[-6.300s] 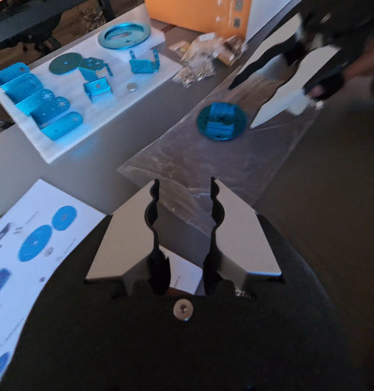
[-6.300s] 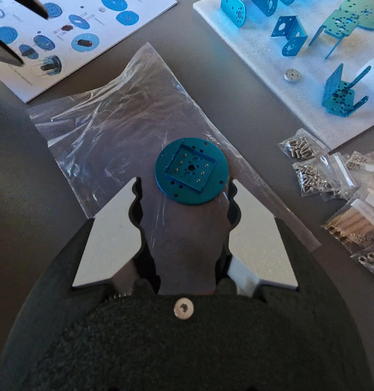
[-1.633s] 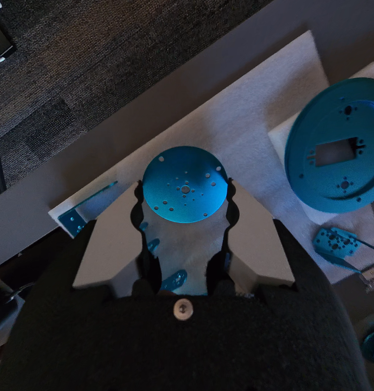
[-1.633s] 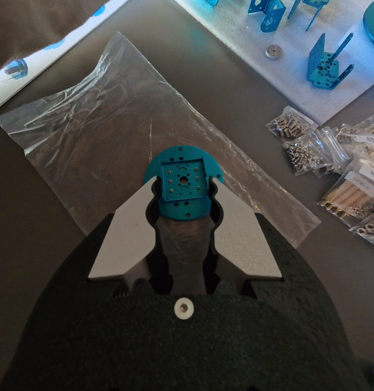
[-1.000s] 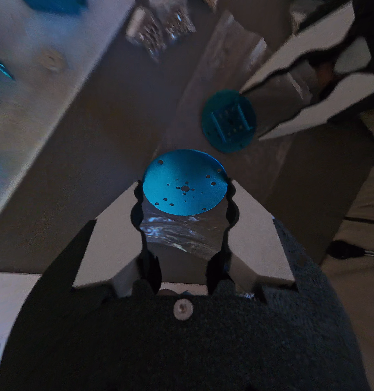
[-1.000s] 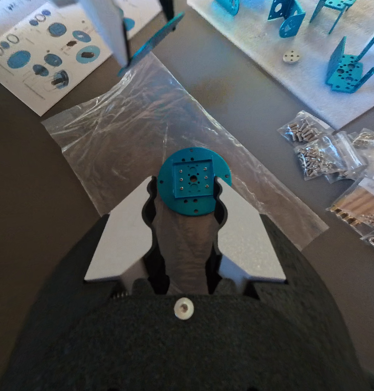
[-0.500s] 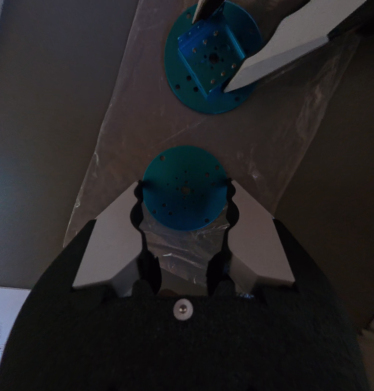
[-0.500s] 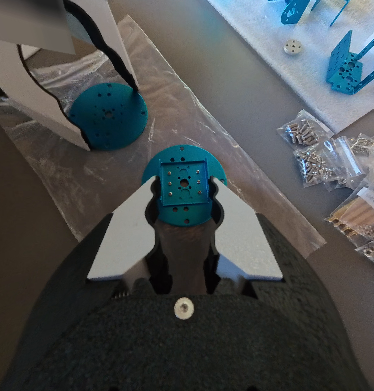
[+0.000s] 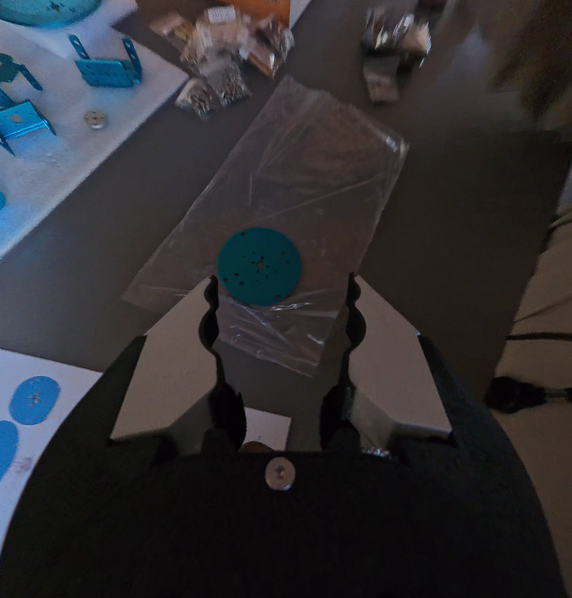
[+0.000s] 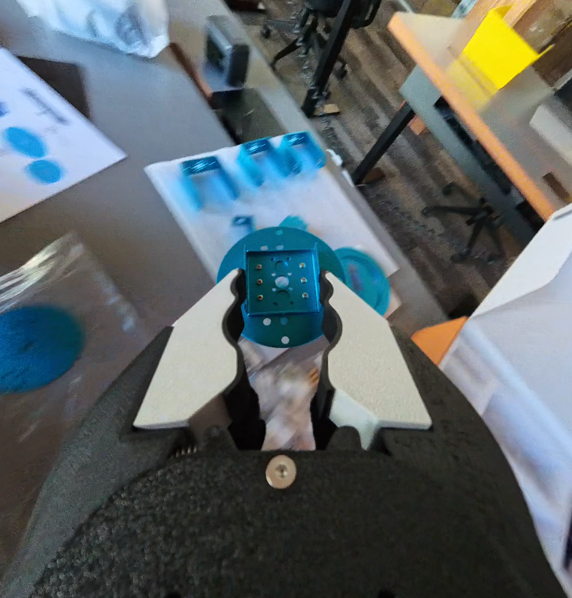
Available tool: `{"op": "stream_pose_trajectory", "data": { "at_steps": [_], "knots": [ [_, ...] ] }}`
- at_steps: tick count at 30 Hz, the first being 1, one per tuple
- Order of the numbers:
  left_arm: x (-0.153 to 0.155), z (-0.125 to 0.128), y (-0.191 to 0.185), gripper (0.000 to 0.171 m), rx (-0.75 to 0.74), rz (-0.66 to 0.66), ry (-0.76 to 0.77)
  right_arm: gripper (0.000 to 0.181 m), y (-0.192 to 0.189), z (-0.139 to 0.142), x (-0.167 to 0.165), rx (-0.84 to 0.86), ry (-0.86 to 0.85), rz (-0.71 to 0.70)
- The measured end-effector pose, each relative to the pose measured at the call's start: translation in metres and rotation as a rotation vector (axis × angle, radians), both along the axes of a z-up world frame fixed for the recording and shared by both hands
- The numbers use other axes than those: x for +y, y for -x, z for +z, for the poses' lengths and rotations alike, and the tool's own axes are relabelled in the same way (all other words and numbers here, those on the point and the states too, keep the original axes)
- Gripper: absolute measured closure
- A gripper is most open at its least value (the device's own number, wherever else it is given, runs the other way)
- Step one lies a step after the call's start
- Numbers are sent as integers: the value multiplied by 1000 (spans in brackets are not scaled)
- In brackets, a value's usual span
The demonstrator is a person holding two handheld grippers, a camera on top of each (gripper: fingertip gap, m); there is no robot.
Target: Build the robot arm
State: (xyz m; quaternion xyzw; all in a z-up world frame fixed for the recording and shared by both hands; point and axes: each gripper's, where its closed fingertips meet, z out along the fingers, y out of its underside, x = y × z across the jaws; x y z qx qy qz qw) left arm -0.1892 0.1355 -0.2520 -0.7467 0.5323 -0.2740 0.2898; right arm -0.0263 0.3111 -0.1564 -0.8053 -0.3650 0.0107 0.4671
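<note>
A flat blue disc (image 9: 258, 266) with small holes lies on a clear plastic bag (image 9: 310, 168) on the grey table. My left gripper (image 9: 283, 280) is open and empty, its tips just short of the disc and not touching it. My right gripper (image 10: 280, 273) is shut on a blue disc with a square bracket (image 10: 280, 284), gripping the bracket's sides and holding it in the air above the table. The flat disc also shows blurred at the left of the right wrist view (image 10: 29, 349), on the bag (image 10: 51, 275).
A white foam mat (image 9: 35, 155) carries several blue brackets, and it also shows in the right wrist view (image 10: 310, 200) with a large blue ring (image 10: 362, 281). Bags of screws (image 9: 220, 81) lie behind the bag. A printed sheet (image 9: 25, 404) lies at the near left. Beyond the table edge are chair legs and floor (image 10: 407, 181).
My left gripper has opened, left the flat disc on the bag and drawn back. My right gripper has lifted the disc with bracket off the bag and swung toward the foam mat.
</note>
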Motion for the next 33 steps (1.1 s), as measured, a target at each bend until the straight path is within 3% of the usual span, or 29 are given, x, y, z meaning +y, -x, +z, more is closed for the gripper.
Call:
{"op": "stream_pose_trajectory", "data": {
  "at_steps": [2,5,9,12,15,19,20,22,25,28,30,33],
  "knots": [
    [-5,10,4,91,-92,33,26,137,0,-5,72,-10,4,-24],
    [-8,19,14,91,-183,98,19,137,6,-50,169,-5,98,-59],
    [-6,14,30,91,-214,188,3,137,32,-115,237,-2,242,-41],
    [-3,8,42,91,-241,245,30,137,42,-153,251,-12,319,-44],
    [-1,14,51,91,-319,290,63,137,43,-173,250,-5,360,-59],
    [11,20,64,91,-379,357,22,136,39,-173,244,26,427,-75],
    [16,19,67,91,-383,377,13,127,39,-169,242,20,441,-70],
    [27,15,76,91,-372,428,-11,123,38,-141,239,30,403,-55],
    [44,9,92,92,-334,501,-71,126,46,-66,202,94,319,-8],
    [62,-2,115,92,-277,605,-70,126,71,-7,100,230,309,126],
    [79,-16,135,96,-219,703,-46,126,83,1,13,300,339,210],
    [101,-33,161,96,-147,812,-30,128,90,-27,-96,358,348,245]
  ]
}}
